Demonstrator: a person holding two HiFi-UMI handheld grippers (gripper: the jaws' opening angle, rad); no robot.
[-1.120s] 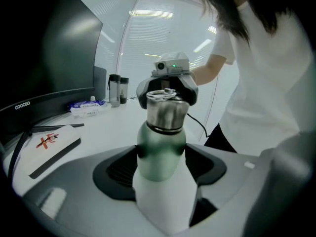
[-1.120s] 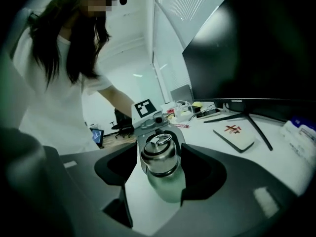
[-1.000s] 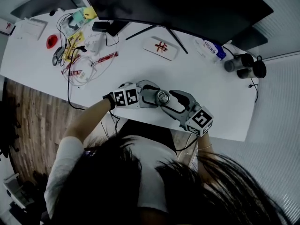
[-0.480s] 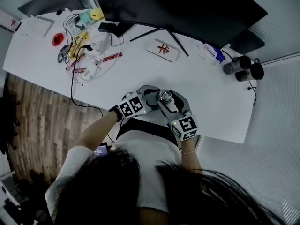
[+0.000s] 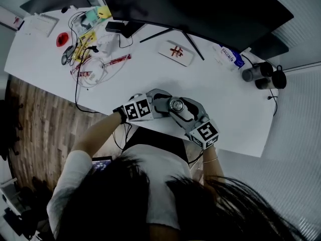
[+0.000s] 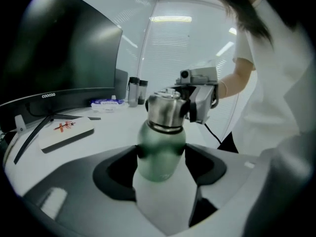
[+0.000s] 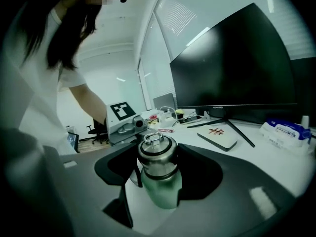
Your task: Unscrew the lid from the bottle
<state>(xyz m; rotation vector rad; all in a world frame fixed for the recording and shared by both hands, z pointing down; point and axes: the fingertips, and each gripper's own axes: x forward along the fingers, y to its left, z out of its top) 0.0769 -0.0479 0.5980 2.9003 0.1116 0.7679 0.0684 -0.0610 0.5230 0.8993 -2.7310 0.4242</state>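
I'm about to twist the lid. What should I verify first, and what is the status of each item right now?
1. Left gripper clamped on the bottle body: ok, jaws shut on the green part.
2. Right gripper on the lid: ok, jaws closed on its metal sides.
3. Bottle upright: ok, near vertical in both gripper views.
4. Lid seated on the neck: ok, no gap shows; how much thread is left, cannot tell.
5. Room to turn: ok, the white box and monitor stand stand well away.
6. Bottle base resting on the desk: cannot tell.
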